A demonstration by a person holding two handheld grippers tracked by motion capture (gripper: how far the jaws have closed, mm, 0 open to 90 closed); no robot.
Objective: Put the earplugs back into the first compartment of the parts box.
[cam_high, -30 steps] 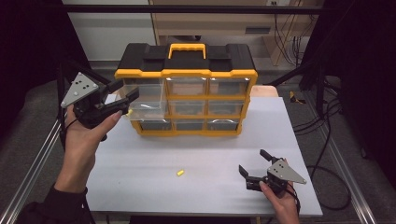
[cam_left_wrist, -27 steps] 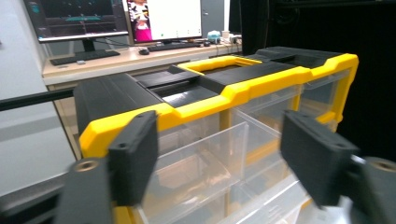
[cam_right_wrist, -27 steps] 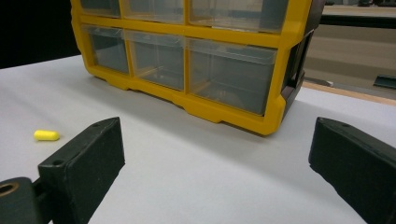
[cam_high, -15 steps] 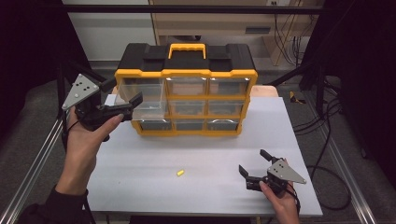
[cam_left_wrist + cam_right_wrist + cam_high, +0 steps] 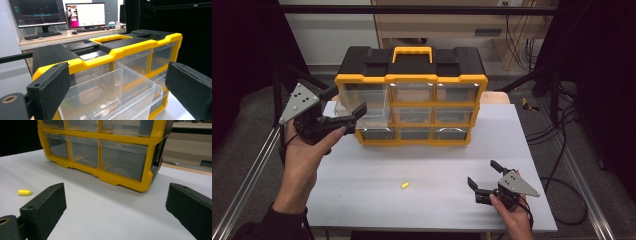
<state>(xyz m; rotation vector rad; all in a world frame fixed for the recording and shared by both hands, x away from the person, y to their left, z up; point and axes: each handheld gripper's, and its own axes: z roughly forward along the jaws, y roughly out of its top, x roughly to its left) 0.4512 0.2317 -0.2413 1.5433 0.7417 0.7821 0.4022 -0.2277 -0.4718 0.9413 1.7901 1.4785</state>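
We see a yellow-and-black organizer (image 5: pixel 411 95) standing at the far side of the white table (image 5: pixel 427 165), its black lid topped by a yellow handle (image 5: pixel 412 51). Its clear drawers sit in three rows of three. The middle-left drawer (image 5: pixel 362 114) is pulled out toward the left edge. Our left gripper (image 5: pixel 343 107) is raised at that corner, jaws spread wide on either side of the drawer – not touching it, as far as we can tell. In the left gripper view the drawer (image 5: pixel 110 97) lies between the two black jaws. Our right gripper (image 5: pixel 483 178) rests low at the near right of the table, jaws apart and holding nothing. A small yellow plug (image 5: pixel 404 185) lies on the bare table, near centre – well apart from both grippers.
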